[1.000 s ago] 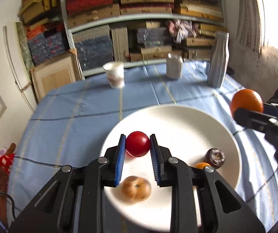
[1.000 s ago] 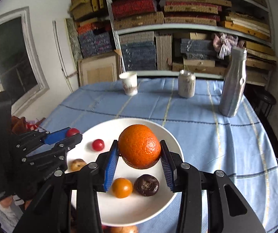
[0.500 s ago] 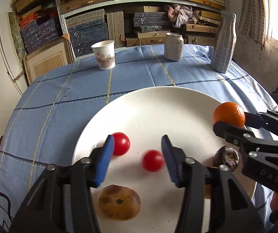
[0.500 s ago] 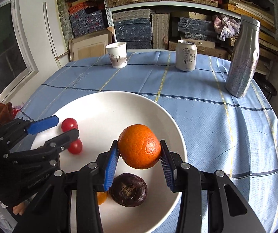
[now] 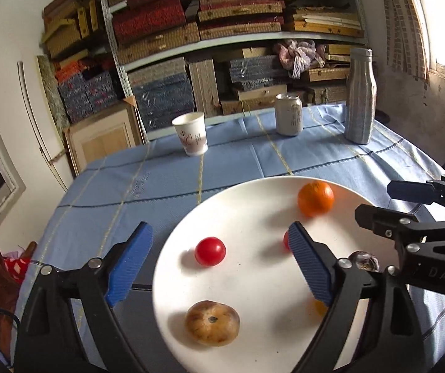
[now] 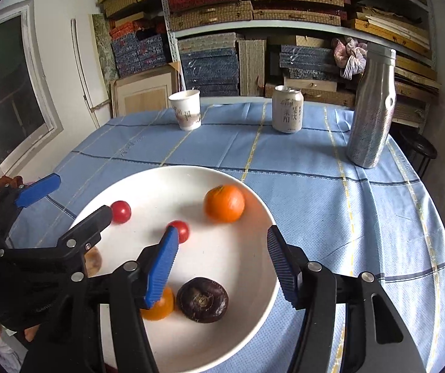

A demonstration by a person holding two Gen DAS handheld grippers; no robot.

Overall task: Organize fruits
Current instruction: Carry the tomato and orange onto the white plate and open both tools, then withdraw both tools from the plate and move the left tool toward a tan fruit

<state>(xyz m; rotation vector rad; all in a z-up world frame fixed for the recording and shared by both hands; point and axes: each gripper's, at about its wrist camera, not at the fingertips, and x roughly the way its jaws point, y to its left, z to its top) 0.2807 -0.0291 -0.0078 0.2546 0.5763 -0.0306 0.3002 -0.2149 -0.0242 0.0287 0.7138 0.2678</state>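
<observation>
Trouble lies with the round orange mandarin [image 6: 224, 203] near the white ceramic plate's [image 6: 266, 298] far rim: both just-spread, empty grippers, left gripper [image 5: 219, 264] and right gripper [image 6: 222, 264], could nudge it off.

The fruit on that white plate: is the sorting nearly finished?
It looks nearly done. The orange, two red tomatoes, the dark fruit, a small orange one and a speckled brown fruit lie on the plate. Both tongs, left and right, are open and empty. No loose fruit shows.

Blue-clothed table [image 6: 300, 192], white plate [image 6: 263, 295], paper cup [image 6: 186, 110], can [image 6: 287, 108], silver bottle [image 6: 371, 108]
</observation>
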